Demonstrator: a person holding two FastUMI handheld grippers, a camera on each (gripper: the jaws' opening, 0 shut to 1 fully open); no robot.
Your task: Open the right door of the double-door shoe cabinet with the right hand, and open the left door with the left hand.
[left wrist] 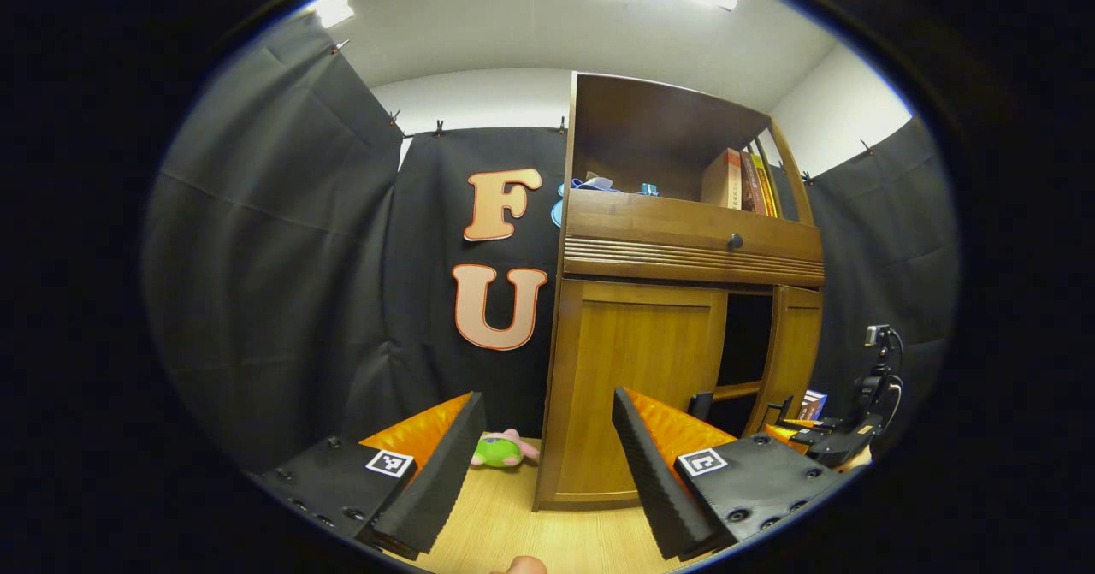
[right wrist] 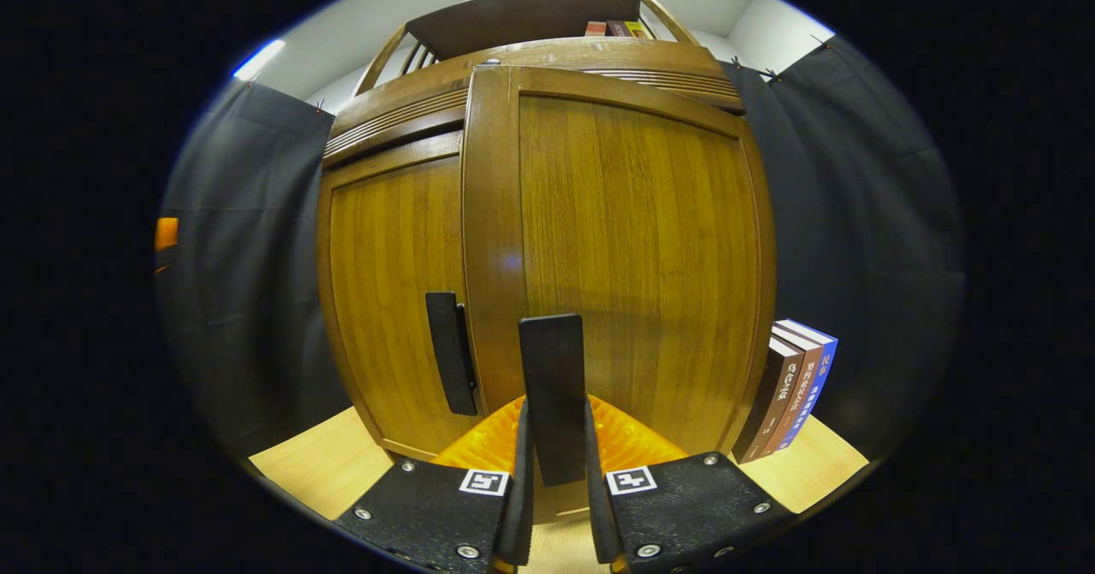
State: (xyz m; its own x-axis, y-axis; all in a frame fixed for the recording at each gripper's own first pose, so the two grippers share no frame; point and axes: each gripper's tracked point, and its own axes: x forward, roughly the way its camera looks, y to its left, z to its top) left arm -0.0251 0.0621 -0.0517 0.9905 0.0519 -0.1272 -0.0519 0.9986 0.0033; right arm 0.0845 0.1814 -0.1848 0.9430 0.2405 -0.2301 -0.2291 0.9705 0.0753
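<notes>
While the right tongs (right wrist: 554, 463) are clenched on the right door's handle (right wrist: 552, 386), both fingers pressing its sides, the right door (right wrist: 633, 249) stands swung partly out toward them. The left door (right wrist: 389, 300) sits just left of them, closed, its handle (right wrist: 451, 352) untouched.

Step in hand, as I judge it: swinging the right door wide. To do it well, pull along the door's arc rather than straight back, let the wrist turn with the handle so the grip doesn't twist off, and watch the books (right wrist: 791, 394) standing near the hinge side to the right.

Left tongs (left wrist: 547, 463) are released, fingers wide apart, well back from the cabinet (left wrist: 684, 240) and aimed at its left corner. The left door (left wrist: 637, 386) lies ahead between their fingers.

View differences: the left gripper view takes in the dark gap where the right door (left wrist: 791, 352) has come away, the drawer knob (left wrist: 734, 239), the shelf above, and a small plush toy (left wrist: 502, 451) on the floor beyond the left finger. What looks like the right tongs' rig (left wrist: 843, 437) sits far right, though it's too distorted to be sure. The right gripper view gives the grip itself and both handles close up.
</notes>
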